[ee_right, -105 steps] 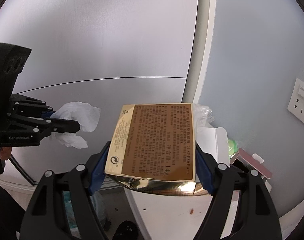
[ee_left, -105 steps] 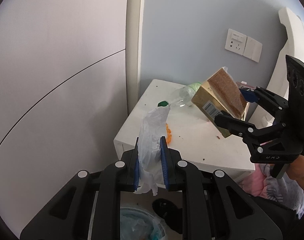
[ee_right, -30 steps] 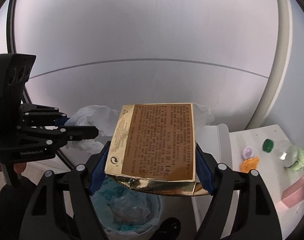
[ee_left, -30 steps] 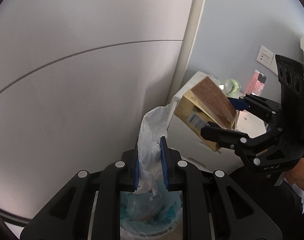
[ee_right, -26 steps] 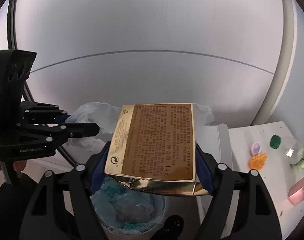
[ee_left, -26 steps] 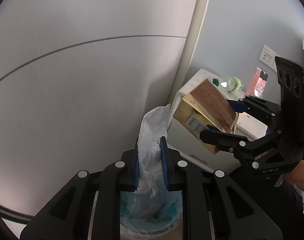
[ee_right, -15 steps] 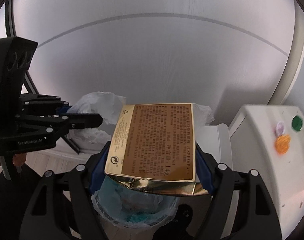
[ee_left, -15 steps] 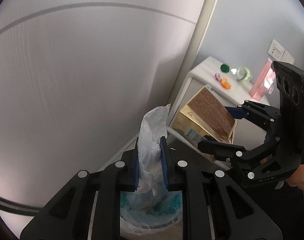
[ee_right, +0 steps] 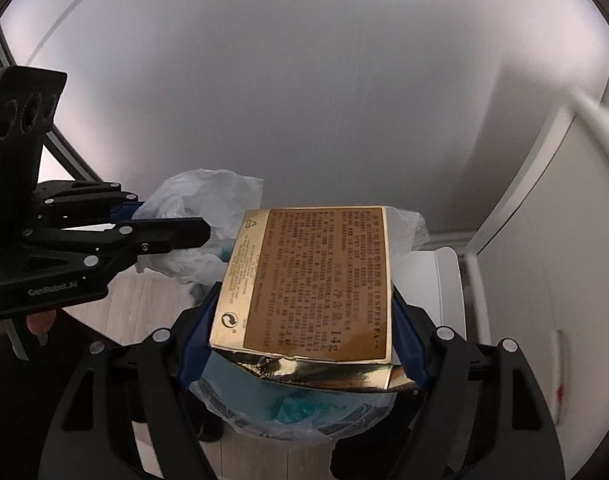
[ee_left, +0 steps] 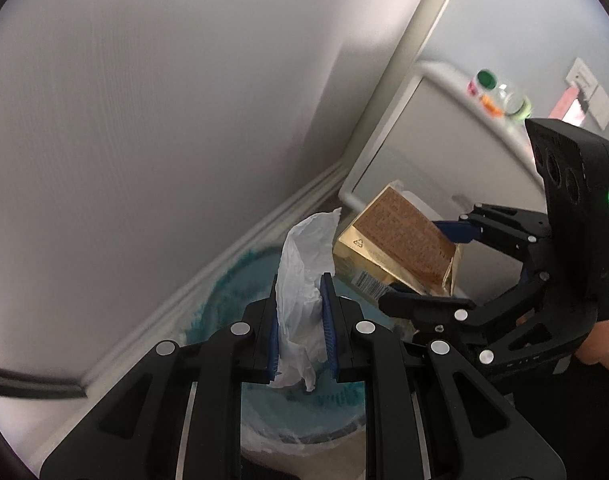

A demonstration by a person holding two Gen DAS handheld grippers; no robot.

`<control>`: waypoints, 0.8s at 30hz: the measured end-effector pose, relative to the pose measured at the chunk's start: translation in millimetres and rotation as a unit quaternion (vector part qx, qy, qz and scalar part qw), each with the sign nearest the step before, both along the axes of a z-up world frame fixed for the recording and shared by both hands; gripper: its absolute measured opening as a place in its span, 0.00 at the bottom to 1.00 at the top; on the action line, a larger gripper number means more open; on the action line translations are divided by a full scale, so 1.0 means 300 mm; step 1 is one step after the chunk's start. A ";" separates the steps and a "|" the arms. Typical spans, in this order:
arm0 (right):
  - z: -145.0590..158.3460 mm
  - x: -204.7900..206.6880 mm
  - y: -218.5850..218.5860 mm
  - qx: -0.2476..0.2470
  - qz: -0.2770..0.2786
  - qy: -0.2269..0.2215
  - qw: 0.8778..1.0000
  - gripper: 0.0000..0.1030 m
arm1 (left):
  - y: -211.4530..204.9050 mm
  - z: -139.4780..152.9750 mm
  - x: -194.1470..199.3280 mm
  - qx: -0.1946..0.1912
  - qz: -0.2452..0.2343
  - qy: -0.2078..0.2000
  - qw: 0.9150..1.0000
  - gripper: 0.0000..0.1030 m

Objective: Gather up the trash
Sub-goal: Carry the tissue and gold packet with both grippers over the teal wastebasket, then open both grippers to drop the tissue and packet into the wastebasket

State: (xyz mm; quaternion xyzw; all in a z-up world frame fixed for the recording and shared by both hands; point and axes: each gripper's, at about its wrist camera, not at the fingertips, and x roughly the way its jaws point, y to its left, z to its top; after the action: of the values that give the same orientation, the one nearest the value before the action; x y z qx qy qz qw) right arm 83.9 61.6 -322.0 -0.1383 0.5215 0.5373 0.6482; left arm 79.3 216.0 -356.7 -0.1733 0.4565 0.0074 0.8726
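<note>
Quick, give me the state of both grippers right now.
Left gripper: shut on the white plastic bag, above the trash bin.
Right gripper: shut on the gold box, above the same bin.

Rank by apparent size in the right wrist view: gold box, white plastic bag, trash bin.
1. gold box, closest to the lens, which inflates it
2. white plastic bag
Unranked: trash bin, mostly hidden behind the box.
</note>
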 end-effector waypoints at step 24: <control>-0.202 -0.127 0.085 -0.040 0.114 -0.026 0.992 0.92 | 0.025 -0.356 -0.009 -0.038 0.038 0.091 0.994 0.62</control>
State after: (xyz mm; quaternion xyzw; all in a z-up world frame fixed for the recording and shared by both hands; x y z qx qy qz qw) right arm 45.9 87.1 -382.5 -0.2366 0.5061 0.5825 0.5904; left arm 76.6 223.5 -463.7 -0.2220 0.5270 0.0386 0.8195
